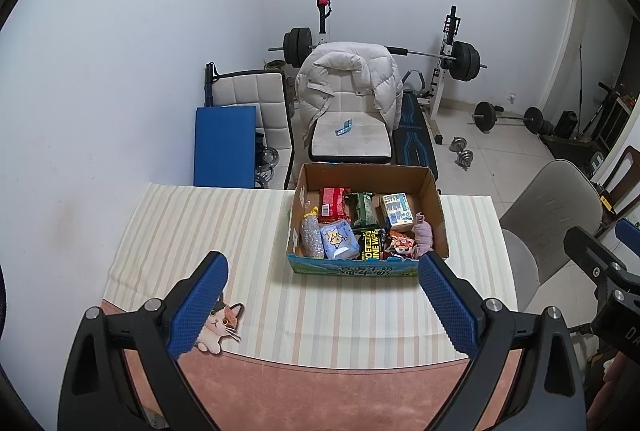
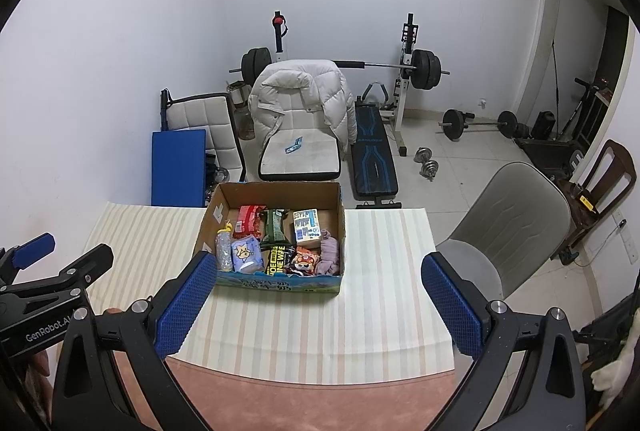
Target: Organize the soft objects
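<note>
Left wrist view: cardboard box [image 1: 366,215] of soft packets sits frame centre on bench [image 1: 208,231]. Left hand-held gripper [image 1: 324,271] and right hand-held gripper [image 2: 320,271] both spread wide, empty. Risk: tight packing, neighbouring packets dragged out.

Matt cardboard box [image 1: 366,175], striped cloth table cover [image 1: 200,231] (woven-looking), glossy plastic packets [image 1: 338,239]

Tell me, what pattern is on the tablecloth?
Pale cream and pinkish stripes run along the tablecloth, clearest in the right wrist view.
</note>
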Demonstrator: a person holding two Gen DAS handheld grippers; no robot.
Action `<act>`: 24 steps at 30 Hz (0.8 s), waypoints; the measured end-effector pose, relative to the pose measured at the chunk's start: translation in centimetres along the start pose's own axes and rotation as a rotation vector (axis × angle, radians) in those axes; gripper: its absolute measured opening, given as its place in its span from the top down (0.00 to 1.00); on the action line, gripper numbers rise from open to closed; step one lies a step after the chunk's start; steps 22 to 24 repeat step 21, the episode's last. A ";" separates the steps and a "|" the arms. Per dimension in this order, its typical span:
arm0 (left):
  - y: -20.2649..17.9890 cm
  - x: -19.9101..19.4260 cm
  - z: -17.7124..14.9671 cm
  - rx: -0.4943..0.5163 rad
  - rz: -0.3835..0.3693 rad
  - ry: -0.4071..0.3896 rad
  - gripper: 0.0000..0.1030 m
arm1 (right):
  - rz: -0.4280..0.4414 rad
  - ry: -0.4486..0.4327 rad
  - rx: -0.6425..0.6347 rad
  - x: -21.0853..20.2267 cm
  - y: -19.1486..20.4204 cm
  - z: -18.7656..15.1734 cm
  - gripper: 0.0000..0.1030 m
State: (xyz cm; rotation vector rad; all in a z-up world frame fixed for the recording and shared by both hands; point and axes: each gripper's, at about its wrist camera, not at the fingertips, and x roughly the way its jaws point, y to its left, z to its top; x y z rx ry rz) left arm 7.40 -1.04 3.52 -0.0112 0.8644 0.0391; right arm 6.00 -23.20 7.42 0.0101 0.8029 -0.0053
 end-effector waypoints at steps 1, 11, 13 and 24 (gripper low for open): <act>-0.1 0.0 0.0 -0.002 0.001 0.000 0.05 | 0.002 0.001 0.000 0.0 0.0 0.0 0.00; 0.0 0.0 -0.1 0.002 -0.002 0.000 0.05 | 0.006 0.005 -0.005 0.3 0.1 0.4 0.00; 0.0 0.0 -0.1 0.002 -0.004 0.001 0.05 | 0.005 0.004 -0.004 0.4 0.1 0.3 0.00; 0.0 0.2 0.0 0.005 0.007 -0.012 0.05 | -0.001 -0.005 0.003 0.5 0.2 0.5 0.00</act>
